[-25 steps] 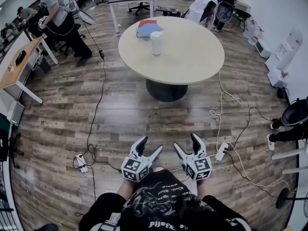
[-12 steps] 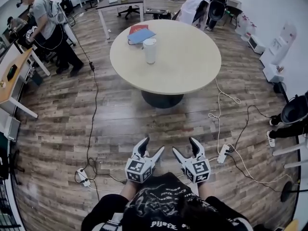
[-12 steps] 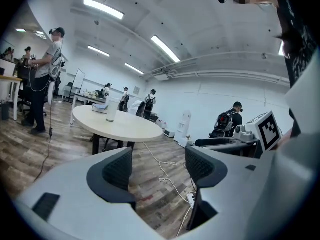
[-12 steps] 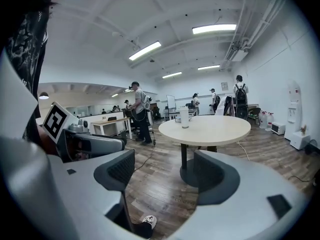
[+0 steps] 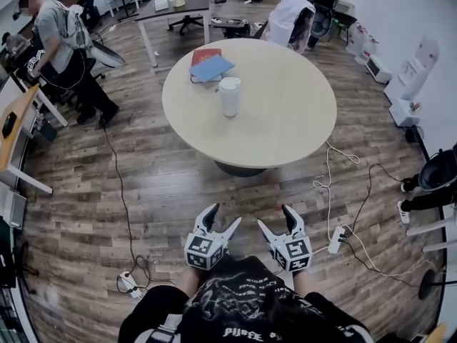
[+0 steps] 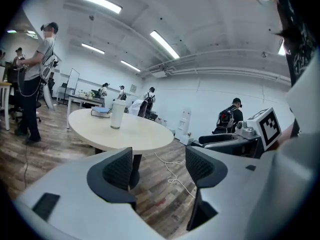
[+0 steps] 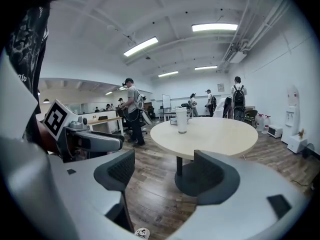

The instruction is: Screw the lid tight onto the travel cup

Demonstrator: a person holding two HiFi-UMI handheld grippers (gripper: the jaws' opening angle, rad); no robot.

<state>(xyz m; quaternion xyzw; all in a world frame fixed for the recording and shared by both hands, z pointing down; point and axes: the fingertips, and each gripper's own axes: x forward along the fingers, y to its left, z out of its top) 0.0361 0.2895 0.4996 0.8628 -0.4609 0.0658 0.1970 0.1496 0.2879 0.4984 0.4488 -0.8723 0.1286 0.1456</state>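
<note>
A white travel cup (image 5: 230, 96) with its lid on top stands upright on the round beige table (image 5: 285, 113), left of the middle; the left gripper view shows the cup (image 6: 118, 114) and the right gripper view shows the cup (image 7: 182, 120) far ahead. My left gripper (image 5: 221, 219) and right gripper (image 5: 277, 218) are side by side over the wooden floor, well short of the table's near edge. Both are open and empty. In their own views the left gripper (image 6: 159, 168) and right gripper (image 7: 165, 171) point toward the table.
A red and blue book stack (image 5: 209, 63) lies on the table behind the cup. Cables and a power strip (image 5: 335, 239) trail on the floor at right, another strip (image 5: 128, 283) at left. A person (image 5: 68, 48) stands at far left by desks. Chairs and a desk (image 5: 175, 4) are beyond the table.
The table and cup have come closer and lower in the head view as I moved toward them. Both grippers stayed open and level in front of me.
</note>
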